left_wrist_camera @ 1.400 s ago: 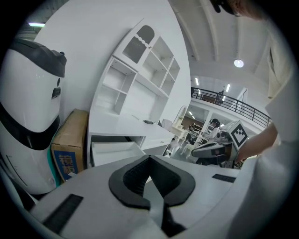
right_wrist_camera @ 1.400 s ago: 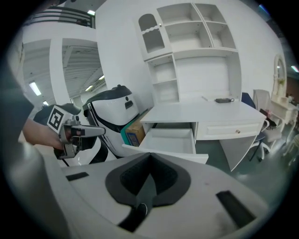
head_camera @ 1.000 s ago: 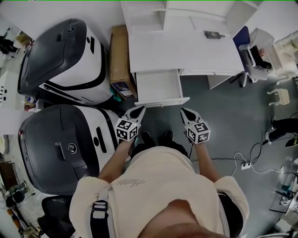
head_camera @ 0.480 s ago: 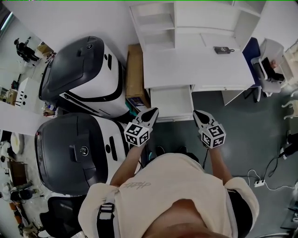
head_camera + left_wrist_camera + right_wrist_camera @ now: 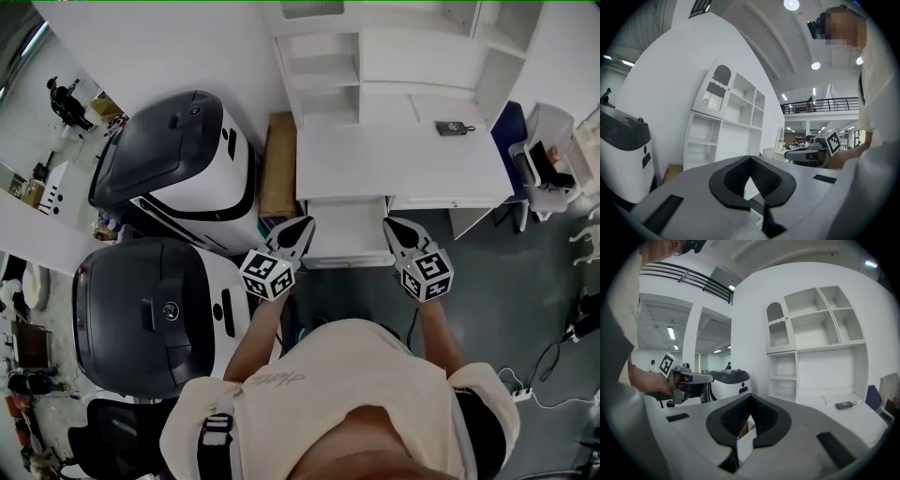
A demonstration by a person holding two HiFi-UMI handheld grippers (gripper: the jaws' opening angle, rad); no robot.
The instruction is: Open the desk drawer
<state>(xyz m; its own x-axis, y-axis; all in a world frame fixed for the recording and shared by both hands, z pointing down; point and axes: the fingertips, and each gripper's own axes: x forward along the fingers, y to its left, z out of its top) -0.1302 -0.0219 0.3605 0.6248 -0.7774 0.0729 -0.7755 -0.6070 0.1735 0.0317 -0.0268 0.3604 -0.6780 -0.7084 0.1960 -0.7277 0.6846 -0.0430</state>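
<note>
The white desk [image 5: 394, 155] carries a shelf unit at its back. Its drawer [image 5: 345, 230] stands pulled out on the left side, with a white, bare inside. In the head view my left gripper [image 5: 302, 226] hovers over the drawer's left front corner, and my right gripper [image 5: 391, 226] over its right front corner. Both are shut with nothing between the jaws and touch nothing. The left gripper view has the left gripper [image 5: 750, 161] pointing level at the shelf unit [image 5: 726, 126]. My right gripper [image 5: 750, 398] faces the desk top [image 5: 862, 420].
A small dark key-fob-like object [image 5: 454, 127] lies on the desk. A cardboard box [image 5: 279, 164] stands between the desk and two large white-and-black machines [image 5: 178, 155] [image 5: 155, 314] on the left. A chair [image 5: 544, 141] stands to the right of the desk, cables on the floor.
Both grippers have lifted toward the camera, from the floor in front of the drawer to over its front corners. The drawer has stayed open and both grippers shut.
</note>
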